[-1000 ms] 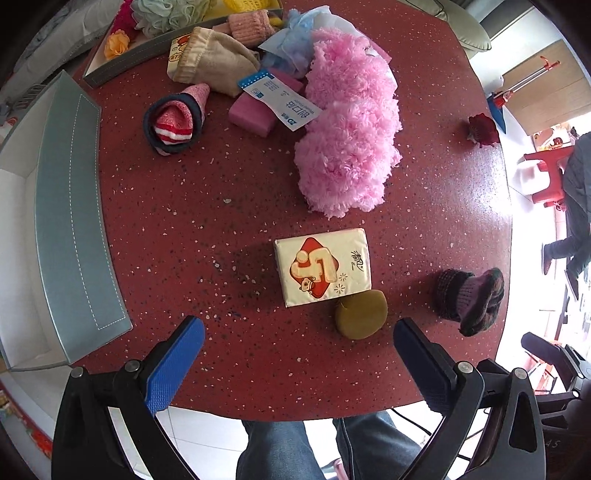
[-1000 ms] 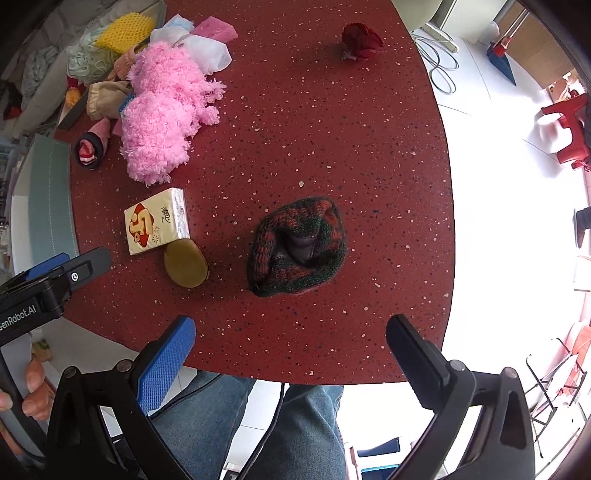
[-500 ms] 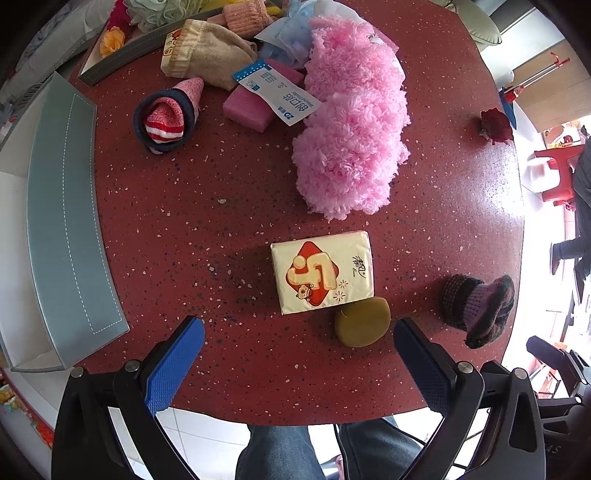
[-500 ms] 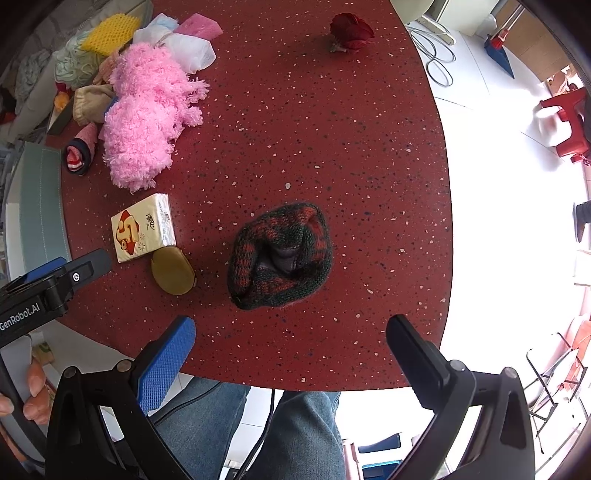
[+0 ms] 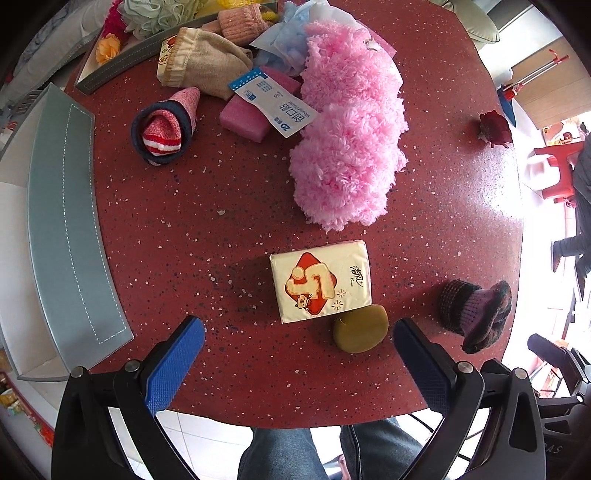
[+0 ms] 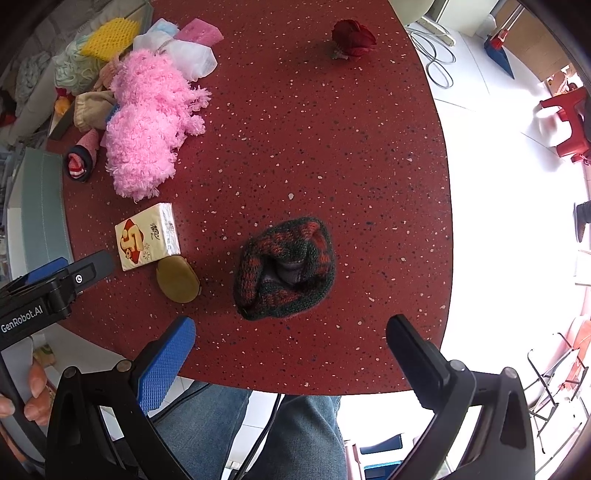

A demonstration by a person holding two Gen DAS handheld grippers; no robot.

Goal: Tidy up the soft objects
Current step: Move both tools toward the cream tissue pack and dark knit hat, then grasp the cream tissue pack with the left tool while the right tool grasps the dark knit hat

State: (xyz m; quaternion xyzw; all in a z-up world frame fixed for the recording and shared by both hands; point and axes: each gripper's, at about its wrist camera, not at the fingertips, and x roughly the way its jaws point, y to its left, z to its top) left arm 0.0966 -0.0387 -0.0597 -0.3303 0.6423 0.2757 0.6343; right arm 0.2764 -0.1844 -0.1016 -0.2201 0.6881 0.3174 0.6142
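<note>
**Both grippers spread above the table edge**

We hold the left gripper [image 5: 299, 354] and right gripper [image 6: 291, 350] wide apart, pinching nothing. The dark red-and-green knitted hat [image 6: 285, 268] lies right of the yellow tissue pack [image 6: 147, 236], an olive round sponge [image 6: 178, 279] between them.

A lived-in home room, seen around a table

The red speckled round table [image 6: 295, 122] stands on white floor tiles [image 6: 491, 206]; a red plastic stool [image 6: 567, 122], a coiled white cable [image 6: 436, 59] and a cushioned seat [image 5: 467, 18] sit nearby.
</note>
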